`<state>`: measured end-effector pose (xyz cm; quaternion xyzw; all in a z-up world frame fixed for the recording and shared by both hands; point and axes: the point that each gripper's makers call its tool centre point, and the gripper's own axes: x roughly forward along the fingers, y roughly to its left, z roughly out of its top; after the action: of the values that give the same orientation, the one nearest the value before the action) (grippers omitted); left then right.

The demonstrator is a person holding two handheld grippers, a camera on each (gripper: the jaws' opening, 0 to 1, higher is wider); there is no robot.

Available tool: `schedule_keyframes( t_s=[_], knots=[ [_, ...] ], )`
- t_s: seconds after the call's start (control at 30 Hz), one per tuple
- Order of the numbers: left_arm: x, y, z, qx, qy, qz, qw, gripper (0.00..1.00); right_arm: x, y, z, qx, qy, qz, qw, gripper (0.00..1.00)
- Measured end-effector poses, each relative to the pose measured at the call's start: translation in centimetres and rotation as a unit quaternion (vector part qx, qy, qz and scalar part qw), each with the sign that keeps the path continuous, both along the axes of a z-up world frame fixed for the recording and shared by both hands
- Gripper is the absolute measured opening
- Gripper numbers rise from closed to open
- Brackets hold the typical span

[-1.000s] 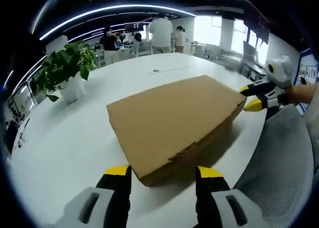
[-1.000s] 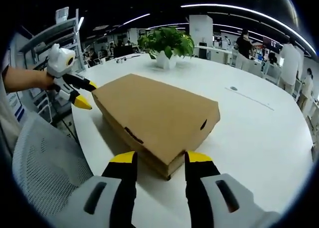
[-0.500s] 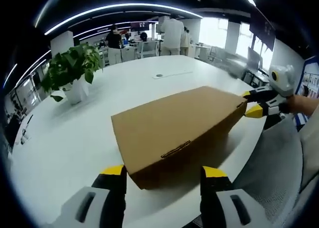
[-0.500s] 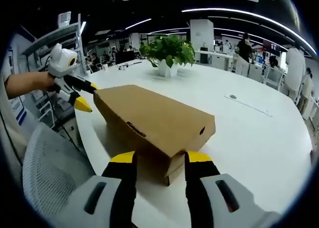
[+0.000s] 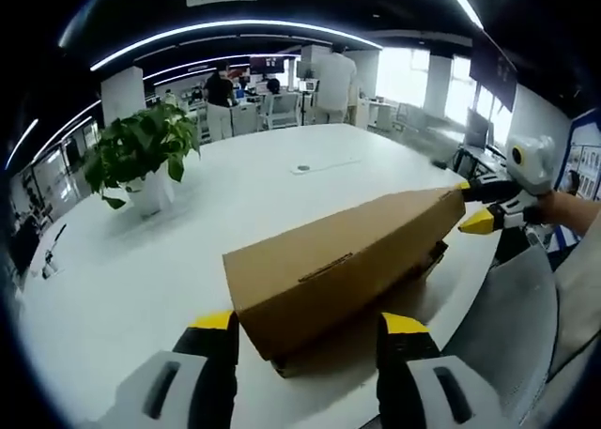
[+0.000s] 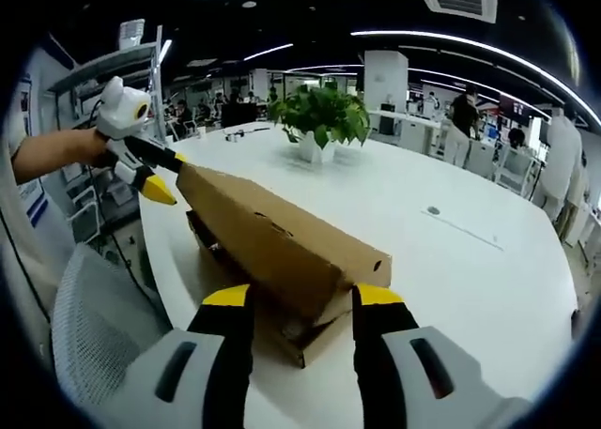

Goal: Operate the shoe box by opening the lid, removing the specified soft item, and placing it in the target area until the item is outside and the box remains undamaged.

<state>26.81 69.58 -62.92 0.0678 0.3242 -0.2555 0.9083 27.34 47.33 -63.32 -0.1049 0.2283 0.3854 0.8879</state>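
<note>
Box [image 5: 329,279] sits on the table [image 5: 141,288], lid [image 6: 282,241] raised at its front edge. Left gripper [image 5: 305,328] and right gripper [image 6: 293,298] flank opposite short ends, jaws wide, empty. Long axis runs between them; neither is nearer.

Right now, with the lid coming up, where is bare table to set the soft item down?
Bare white table runs between the shoe box and the potted plant, and on past the box to the far edge. The near edge is crowded: both grippers, lid, chair.
</note>
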Motion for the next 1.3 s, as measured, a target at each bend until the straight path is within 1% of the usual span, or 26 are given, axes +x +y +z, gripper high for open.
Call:
schedule_keyframes(
  t_s=[0.13, 0.23, 0.3, 0.33, 0.4, 0.53, 0.7, 0.77, 0.87, 0.93, 0.97, 1.0, 1.03, 1.13, 1.23, 1.3],
  knots=[
    [0.7, 0.1, 1.0, -0.005, -0.011, -0.002, 0.9999, 0.57, 0.7, 0.0, 0.9, 0.001, -0.012, 0.001, 0.9999, 0.38],
    [1.6, 0.2, 2.0, -0.028, -0.026, 0.007, 0.9992, 0.56, 1.4, 0.0, 1.5, -0.001, -0.024, 0.001, 0.9997, 0.38],
    [2.0, 0.4, 2.4, -0.036, -0.032, 0.01, 0.9988, 0.54, 2.0, 0.0, 1.9, 0.004, -0.03, -0.002, 0.9995, 0.38],
    [2.3, 0.4, 2.8, -0.04, -0.039, 0.011, 0.9984, 0.54, 2.2, 0.1, 2.1, 0.006, -0.032, -0.003, 0.9995, 0.39],
    [2.8, 0.3, 3.4, -0.047, -0.048, 0.011, 0.9977, 0.54, 2.9, 0.2, 2.7, 0.01, -0.04, -0.006, 0.9991, 0.41],
    [3.9, 0.1, 4.2, -0.043, -0.069, 0.008, 0.9967, 0.54, 4.1, 0.2, 3.5, 0.014, -0.053, -0.009, 0.9985, 0.42],
    [5.3, 0.2, 5.0, -0.04, -0.085, 0.011, 0.9955, 0.53, 5.3, 0.4, 4.3, 0.015, -0.062, -0.008, 0.9979, 0.44],
    [6.1, 0.3, 5.2, -0.033, -0.094, 0.014, 0.9949, 0.5, 5.8, 0.5, 4.4, 0.014, -0.066, -0.006, 0.9977, 0.45],
    [7.3, 1.0, 5.5, -0.029, -0.105, 0.027, 0.9937, 0.44, 6.4, 0.6, 4.7, 0.014, -0.071, -0.006, 0.9974, 0.47],
    [8.0, 1.5, 5.6, -0.026, -0.113, 0.04, 0.9925, 0.36, 6.8, 0.7, 4.7, 0.014, -0.073, -0.006, 0.9972, 0.47],
    [8.6, 1.9, 5.8, -0.027, -0.117, 0.053, 0.9913, 0.33, 7.1, 0.7, 4.8, 0.014, -0.074, -0.007, 0.9971, 0.47],
    [8.9, 2.2, 5.9, -0.032, -0.12, 0.062, 0.9903, 0.28, 7.4, 0.7, 4.9, 0.015, -0.076, -0.008, 0.997, 0.47],
    [9.4, 2.5, 6.0, -0.038, -0.122, 0.072, 0.9892, 0.26, 7.6, 0.7, 5.0, 0.016, -0.076, -0.008, 0.9969, 0.47],
    [10.3, 2.8, 6.0, -0.037, -0.127, 0.078, 0.9881, 0.2, 8.3, 0.7, 5.1, 0.014, -0.078, -0.009, 0.9968, 0.47],
    [11.4, 3.0, 6.1, -0.032, -0.132, 0.084, 0.9871, 0.18, 9.2, 0.7, 5.2, 0.012, -0.083, -0.01, 0.9964, 0.46],
    [11.9, 3.2, 6.1, -0.022, -0.135, 0.086, 0.9868, 0.15, 9.8, 0.5, 5.2, 0.002, -0.092, -0.014, 0.9957, 0.43]
  ],
)
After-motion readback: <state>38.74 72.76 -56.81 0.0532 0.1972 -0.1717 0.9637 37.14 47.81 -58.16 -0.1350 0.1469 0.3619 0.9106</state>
